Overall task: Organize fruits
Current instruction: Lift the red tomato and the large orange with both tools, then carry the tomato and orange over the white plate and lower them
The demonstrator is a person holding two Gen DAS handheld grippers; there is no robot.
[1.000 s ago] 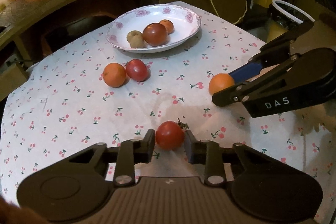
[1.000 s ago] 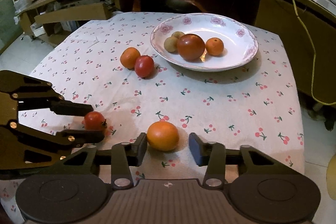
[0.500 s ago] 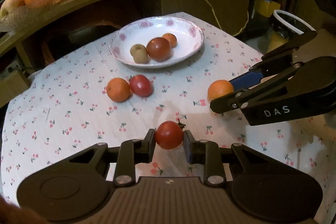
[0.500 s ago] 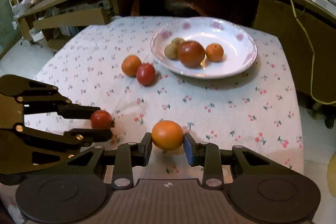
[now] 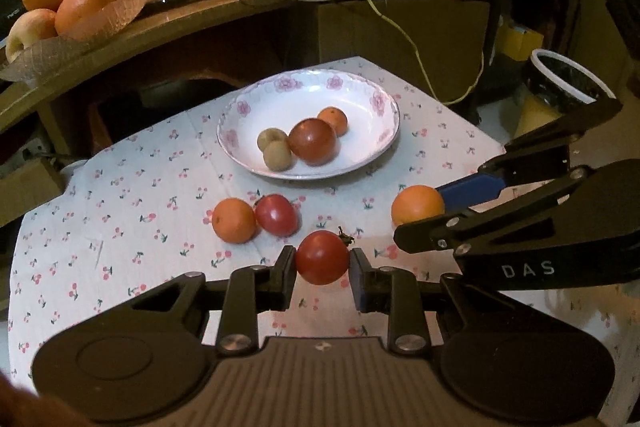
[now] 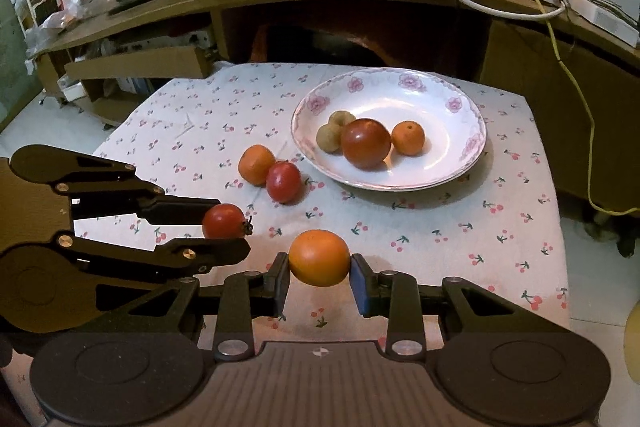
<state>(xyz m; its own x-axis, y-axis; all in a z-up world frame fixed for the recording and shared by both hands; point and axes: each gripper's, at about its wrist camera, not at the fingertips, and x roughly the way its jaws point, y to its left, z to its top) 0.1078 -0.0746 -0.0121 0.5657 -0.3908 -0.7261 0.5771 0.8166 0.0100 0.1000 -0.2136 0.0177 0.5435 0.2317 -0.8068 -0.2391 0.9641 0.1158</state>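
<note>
Pinching a tomato point(image 5: 322, 257) in the left tongs point(image 5: 322, 271) and an orange point(image 6: 319, 257) in the right tongs point(image 6: 319, 275), both off the tabletop point(image 6: 440, 227); four fruits fill the plate point(image 6: 460, 95), two wait beside it.

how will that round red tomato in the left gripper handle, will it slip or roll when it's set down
The round red tomato looks smooth and glossy, so it may slip between the left gripper pads. Held only at its sides, it could twist. Being round, it would likely roll on the cherry-print tablecloth.

Both grippers, left gripper point(image 5: 322, 267) and right gripper point(image 6: 319, 281), look black-framed with silver screws, one blue pad each, white "DAS" lettering.
</note>
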